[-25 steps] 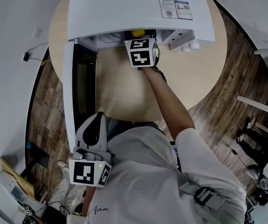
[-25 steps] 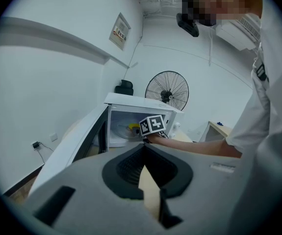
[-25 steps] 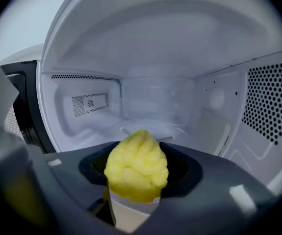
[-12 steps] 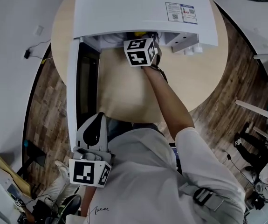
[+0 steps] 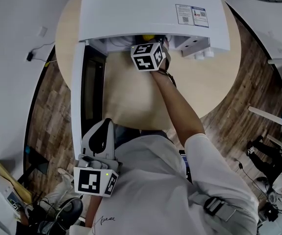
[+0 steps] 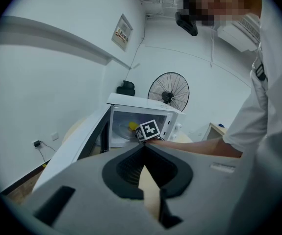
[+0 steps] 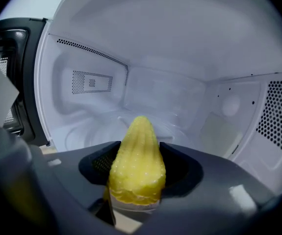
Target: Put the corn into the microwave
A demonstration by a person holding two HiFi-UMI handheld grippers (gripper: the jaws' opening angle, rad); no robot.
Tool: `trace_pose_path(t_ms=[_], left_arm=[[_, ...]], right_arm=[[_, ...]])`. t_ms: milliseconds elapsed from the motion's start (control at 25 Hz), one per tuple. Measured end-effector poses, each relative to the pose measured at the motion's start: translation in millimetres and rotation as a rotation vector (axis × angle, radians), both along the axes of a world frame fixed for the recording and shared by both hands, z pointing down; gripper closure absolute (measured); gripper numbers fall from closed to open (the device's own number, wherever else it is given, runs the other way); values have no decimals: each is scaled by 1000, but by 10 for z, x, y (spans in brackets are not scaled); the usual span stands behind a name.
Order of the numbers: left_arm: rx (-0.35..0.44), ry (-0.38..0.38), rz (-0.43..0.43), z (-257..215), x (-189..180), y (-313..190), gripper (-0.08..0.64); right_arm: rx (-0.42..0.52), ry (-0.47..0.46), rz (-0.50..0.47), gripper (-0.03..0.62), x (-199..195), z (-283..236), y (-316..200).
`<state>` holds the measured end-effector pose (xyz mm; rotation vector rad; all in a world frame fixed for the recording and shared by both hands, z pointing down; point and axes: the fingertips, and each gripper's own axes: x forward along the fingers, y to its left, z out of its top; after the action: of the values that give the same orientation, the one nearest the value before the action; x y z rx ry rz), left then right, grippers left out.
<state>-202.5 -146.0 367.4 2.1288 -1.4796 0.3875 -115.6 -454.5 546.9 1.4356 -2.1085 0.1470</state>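
The yellow corn (image 7: pixel 138 163) sits tip-forward between the pads of my right gripper (image 7: pixel 140 145), which is shut on it. The corn points into the white cavity of the microwave (image 7: pixel 170 87), just above the cavity floor. From the head view, the right gripper (image 5: pixel 149 42) reaches under the front edge of the microwave (image 5: pixel 150 9), and a bit of corn (image 5: pixel 147 36) shows there. The microwave door (image 5: pixel 77 92) stands swung open to the left. My left gripper (image 5: pixel 104 122) hangs back by the person's body, shut and with nothing in it. In its own view the left gripper (image 6: pixel 143 148) faces the open microwave (image 6: pixel 145 104).
The microwave stands on a round wooden table (image 5: pixel 131 97). A standing fan (image 6: pixel 168 89) is behind it. A wall socket with a cable (image 5: pixel 30 57) lies at the left, and chair legs (image 5: pixel 268 111) stand on the wood floor at the right.
The right gripper has rolled a little at the microwave's mouth, still holding the corn. The left gripper has stayed where it was.
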Motion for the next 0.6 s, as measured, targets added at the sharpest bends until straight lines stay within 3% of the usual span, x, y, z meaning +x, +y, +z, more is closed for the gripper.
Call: trace_pose_path(t_ms=[400, 600], left_arm=[[0, -4, 17, -22, 65, -24, 568], [1, -2, 28, -24, 123, -30, 568]], right_arm=[[-14, -16, -20, 331, -23, -8, -31], [-31, -41, -18, 291, 23, 9, -8]])
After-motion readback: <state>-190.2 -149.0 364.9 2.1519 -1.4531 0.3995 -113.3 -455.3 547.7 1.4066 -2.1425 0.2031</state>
